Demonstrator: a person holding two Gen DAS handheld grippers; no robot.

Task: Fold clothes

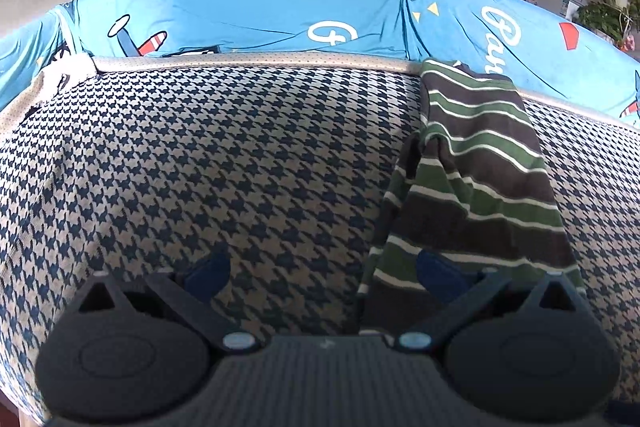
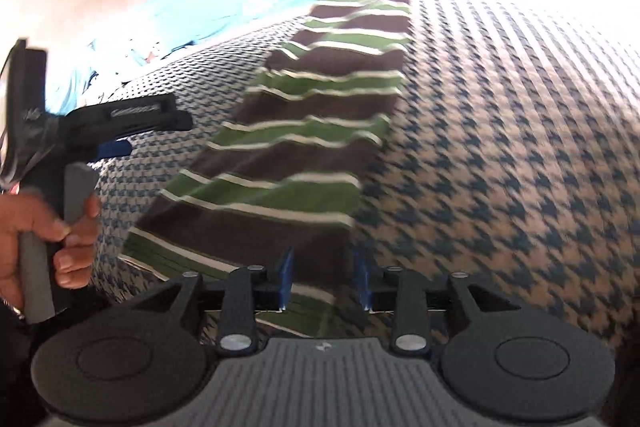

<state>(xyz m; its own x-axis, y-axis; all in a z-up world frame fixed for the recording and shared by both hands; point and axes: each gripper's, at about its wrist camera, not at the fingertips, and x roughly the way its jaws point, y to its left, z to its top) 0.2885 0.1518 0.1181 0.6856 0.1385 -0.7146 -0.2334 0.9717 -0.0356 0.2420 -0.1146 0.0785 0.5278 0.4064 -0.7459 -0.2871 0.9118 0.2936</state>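
Two black grippers with blue finger pads are hovering over a houndstooth-patterned cushion [image 1: 224,155]. The left gripper [image 1: 320,273] is standing wide open, holding nothing. The right gripper [image 2: 325,279] is partly open, its pads apart above the near end of a long green, brown and white striped garment [image 2: 304,131], which is lying on the cushion toward the blue printed sheet [image 1: 248,7].

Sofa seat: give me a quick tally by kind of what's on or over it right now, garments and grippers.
Striped garments: 1, the green, brown and white striped garment lying long on the houndstooth seat.
Grippers: 2, the left gripper and the right gripper, both open, neither holding cloth.
Total: 3
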